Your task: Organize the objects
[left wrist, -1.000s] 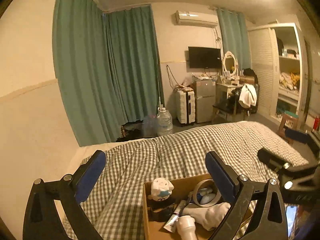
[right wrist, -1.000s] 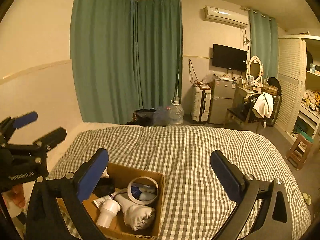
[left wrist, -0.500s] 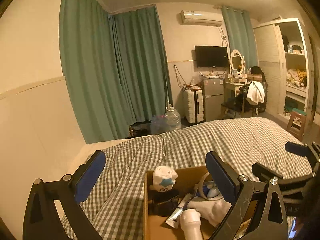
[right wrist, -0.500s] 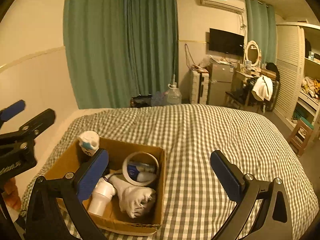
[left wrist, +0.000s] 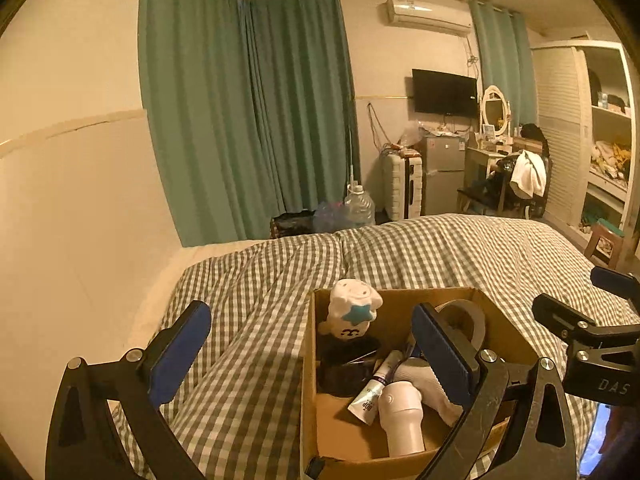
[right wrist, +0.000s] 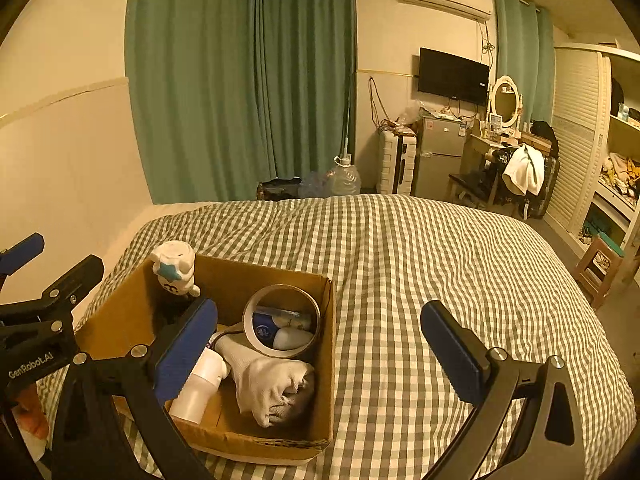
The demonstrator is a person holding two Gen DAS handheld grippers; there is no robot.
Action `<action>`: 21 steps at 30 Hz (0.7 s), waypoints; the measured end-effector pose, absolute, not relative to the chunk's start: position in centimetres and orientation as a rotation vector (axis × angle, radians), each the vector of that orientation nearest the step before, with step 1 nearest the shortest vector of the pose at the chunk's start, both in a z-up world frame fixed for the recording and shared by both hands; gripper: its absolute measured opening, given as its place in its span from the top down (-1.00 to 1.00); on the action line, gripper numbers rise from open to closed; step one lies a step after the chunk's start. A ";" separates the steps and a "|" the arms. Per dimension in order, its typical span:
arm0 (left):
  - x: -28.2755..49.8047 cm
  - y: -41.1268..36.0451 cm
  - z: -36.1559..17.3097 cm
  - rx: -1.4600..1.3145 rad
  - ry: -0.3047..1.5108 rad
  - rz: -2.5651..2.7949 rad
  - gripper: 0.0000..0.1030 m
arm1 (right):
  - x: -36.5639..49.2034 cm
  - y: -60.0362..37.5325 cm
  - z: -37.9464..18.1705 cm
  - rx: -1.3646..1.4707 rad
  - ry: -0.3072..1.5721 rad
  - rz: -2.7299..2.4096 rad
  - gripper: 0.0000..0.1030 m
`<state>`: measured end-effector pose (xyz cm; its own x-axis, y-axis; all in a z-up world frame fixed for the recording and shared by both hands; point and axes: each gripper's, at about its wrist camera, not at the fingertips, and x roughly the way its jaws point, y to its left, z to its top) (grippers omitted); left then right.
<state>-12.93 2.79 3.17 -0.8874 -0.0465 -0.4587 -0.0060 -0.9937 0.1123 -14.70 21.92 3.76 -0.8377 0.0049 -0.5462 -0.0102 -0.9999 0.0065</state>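
Right wrist view: cardboard box on checked bed, down-left of right gripper, fingers spread wide, nothing between them; left blue pad hanging over box interior, right pad over bare quilt. Inside box: tape roll against far right wall, crumpled white sock below it, white bottle lying with long axis toward near-left corner, star-marked figurine upright at far-left corner. Left wrist view: left gripper likewise splayed, empty, straddling box's left wall; figurine dead ahead, tube and bottle lying side by side, pointing toward camera. Judged nearer to figurine: left; to sock and tape roll: right. Likely obstruction: box walls, crowded contents touching each other. Farther off: green curtains, water jug, suitcase.
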 end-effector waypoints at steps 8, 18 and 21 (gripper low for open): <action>-13.5 2.6 2.6 0.784 -0.152 -3.010 -1.00 | -14.6 22.0 3.8 -0.894 0.034 2.993 -0.98; -13.7 2.9 2.4 0.792 -0.166 -3.011 -1.00 | -14.6 22.1 3.9 -0.908 0.030 2.992 -0.98; -13.8 2.8 2.3 0.798 -0.168 -3.010 -1.00 | -14.6 22.2 4.0 -0.905 0.035 2.989 -0.98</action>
